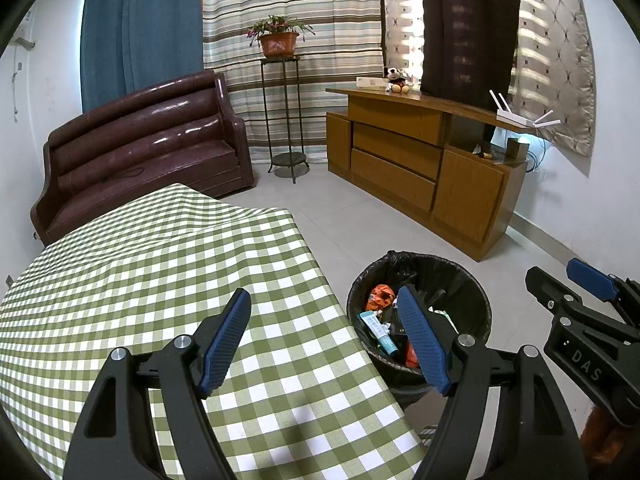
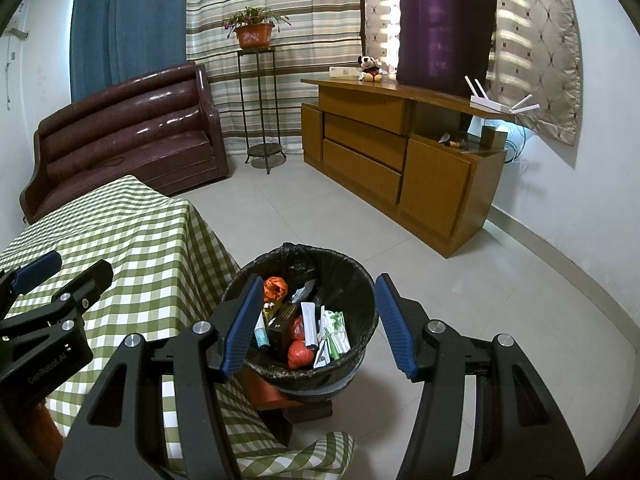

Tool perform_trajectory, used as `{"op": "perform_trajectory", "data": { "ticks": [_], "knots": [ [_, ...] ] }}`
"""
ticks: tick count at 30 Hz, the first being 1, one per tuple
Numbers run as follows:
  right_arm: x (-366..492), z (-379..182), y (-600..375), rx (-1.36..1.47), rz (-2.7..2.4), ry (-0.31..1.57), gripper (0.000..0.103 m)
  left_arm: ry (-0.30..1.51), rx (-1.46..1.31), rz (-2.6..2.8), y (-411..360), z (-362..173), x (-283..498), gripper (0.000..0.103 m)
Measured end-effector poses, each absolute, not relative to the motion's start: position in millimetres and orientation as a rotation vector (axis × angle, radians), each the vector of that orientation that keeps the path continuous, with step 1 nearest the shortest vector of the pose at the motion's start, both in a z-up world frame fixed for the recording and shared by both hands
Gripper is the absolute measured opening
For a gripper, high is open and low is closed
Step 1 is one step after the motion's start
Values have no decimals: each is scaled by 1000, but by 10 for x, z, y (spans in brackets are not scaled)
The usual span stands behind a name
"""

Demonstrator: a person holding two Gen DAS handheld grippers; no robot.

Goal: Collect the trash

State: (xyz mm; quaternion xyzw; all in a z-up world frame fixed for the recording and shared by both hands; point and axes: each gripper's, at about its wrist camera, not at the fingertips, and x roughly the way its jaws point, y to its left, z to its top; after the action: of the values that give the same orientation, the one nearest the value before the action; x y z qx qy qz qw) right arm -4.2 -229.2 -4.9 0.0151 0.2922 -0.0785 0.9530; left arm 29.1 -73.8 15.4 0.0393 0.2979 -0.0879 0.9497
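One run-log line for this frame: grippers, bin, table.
left gripper: open, empty | right gripper: open, empty | bin: black liner, holds trash, on floor beside table | table: checked cloth

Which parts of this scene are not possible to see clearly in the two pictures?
- Bottom of the trash bin: both views, hidden by the trash piled on top.
- Near side of the bin: left wrist view, covered by the left gripper finger and the checkered table.
- Print on the wrappers: too small in both views.
- What the bin stands on: right wrist view, hidden by the bin and the right gripper.
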Motion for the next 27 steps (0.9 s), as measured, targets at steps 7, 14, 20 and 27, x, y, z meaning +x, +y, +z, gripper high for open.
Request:
{"op": "perform_trajectory", "data": {
  "ticks": [7, 14, 20, 27],
  "knots": [
    [-41, -50, -2292, 31, -160, 594, 56, 608, 80, -180, -754, 151, 289, 73],
    [-36, -54, -2288, 30, -160, 594, 56, 608, 79, -179, -758, 152, 290, 73],
    [-36, -52, -2288, 31, -159, 594, 56, 608, 79, -179, -762, 153, 290, 74],
    [-36, -51, -2285, 30, -160, 594, 56, 610, 80, -180, -763, 153, 289, 73]
  ]
}}
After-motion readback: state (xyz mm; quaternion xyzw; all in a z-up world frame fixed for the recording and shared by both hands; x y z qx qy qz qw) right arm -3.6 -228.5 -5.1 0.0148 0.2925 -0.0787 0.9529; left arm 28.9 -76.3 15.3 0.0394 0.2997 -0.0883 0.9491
